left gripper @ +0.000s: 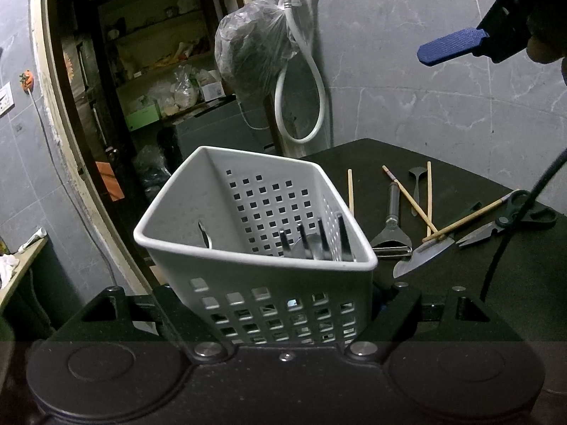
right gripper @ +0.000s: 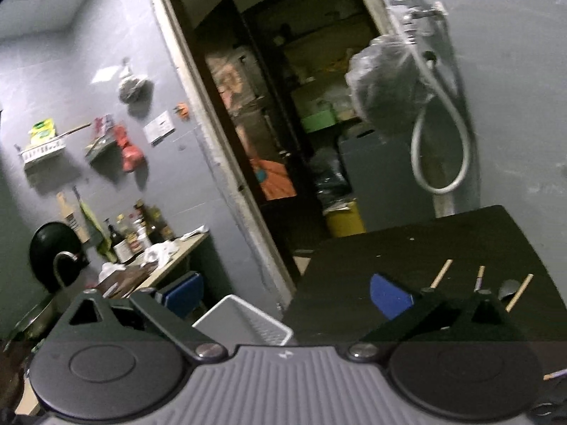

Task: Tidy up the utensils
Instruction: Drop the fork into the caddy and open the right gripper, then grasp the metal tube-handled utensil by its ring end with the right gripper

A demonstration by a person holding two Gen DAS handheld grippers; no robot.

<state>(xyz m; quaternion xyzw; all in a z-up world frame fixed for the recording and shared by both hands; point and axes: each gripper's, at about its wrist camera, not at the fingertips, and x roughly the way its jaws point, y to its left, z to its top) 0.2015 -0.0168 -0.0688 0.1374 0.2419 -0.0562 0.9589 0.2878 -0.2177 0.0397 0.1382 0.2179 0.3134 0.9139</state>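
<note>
The left tool (left gripper: 283, 313) is clamped on the white perforated plastic basket (left gripper: 248, 212), which holds several metal utensils (left gripper: 315, 242). The right tool (left gripper: 382, 17) hangs above with its blue pads apart and nothing between them. On the dark tabletop (left gripper: 460, 283) lie four wooden chopsticks (left gripper: 428, 194), one peeler (left gripper: 391, 226), one knife (left gripper: 421, 251), one dark spoon (left gripper: 416, 184) and one pair of scissors (left gripper: 510, 219).

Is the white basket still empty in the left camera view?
No, forks already stand inside the white basket.
</note>
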